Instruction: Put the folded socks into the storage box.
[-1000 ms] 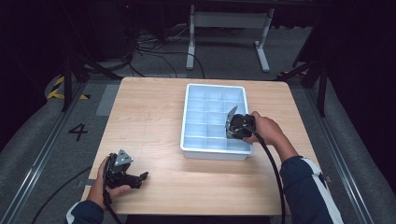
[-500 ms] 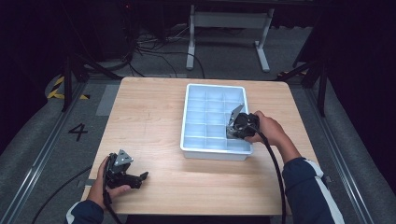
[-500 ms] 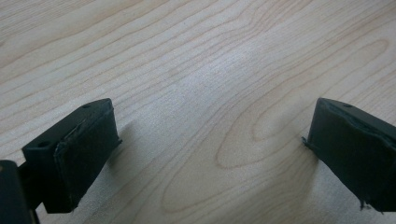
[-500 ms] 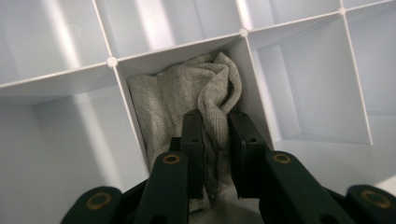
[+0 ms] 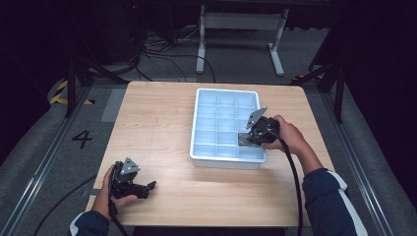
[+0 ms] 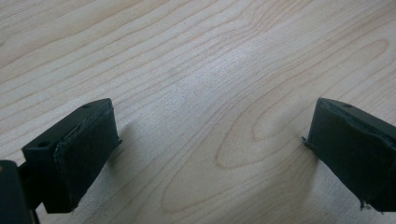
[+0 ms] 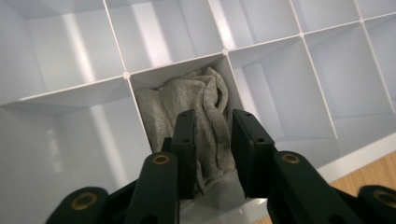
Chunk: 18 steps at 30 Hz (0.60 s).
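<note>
Looking down into the tray [image 5: 225,157], we see a white box cut into many small square cells. One cell near its right front corner has a grey cloth [image 7: 196,112] bunched up in it. The other cells that we can see hold nothing.

In the high view the cloth [image 5: 244,140] is just a small grey bit, and most of it hides behind our right gripper [image 5: 252,136]. We cannot tell how it is folded. In the right gripper view the bottom part of the cloth is cut off by the black jaws.

Our right hand [image 5: 287,137] reaches over the right edge of the tray and tips the gripper down into that cell. Its jaws have just been opening. They stand a little way apart, with a fold of the cloth between them, but the pads no longer pinch it. The right gripper [image 7: 212,140] sits just above the cloth.

Our left hand [image 5: 110,194] rests near the front left corner of the table [image 5: 157,118], well apart from the tray. Our left gripper [image 5: 145,188] lies low over the wood, and its jaws are wide with only bare wood between them.
</note>
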Available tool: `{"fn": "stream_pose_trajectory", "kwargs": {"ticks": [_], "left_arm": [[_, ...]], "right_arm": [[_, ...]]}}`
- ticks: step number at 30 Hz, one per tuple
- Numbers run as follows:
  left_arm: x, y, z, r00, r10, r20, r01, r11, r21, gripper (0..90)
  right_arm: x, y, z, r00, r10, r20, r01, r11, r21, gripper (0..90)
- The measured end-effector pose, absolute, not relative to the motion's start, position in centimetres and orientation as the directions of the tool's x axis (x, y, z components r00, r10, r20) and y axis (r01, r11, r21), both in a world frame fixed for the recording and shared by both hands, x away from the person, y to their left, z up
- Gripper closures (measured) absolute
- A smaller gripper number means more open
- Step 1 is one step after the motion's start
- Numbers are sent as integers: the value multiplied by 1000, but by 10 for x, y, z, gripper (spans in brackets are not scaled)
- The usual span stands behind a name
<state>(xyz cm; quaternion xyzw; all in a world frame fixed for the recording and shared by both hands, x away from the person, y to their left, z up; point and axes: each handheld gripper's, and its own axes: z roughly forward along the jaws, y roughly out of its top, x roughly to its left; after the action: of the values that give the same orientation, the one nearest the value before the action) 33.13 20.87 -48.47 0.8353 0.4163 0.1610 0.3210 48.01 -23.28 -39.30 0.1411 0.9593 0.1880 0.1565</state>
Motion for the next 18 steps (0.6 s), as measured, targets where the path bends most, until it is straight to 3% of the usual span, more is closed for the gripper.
{"fn": "stream_pose_trajectory", "kwargs": {"ticks": [18], "left_arm": [[331, 209, -485, 601, 799, 2, 592, -447, 670, 21]], "right_arm": [[466, -247, -375, -897, 364, -252, 216, 857, 469, 556]]}}
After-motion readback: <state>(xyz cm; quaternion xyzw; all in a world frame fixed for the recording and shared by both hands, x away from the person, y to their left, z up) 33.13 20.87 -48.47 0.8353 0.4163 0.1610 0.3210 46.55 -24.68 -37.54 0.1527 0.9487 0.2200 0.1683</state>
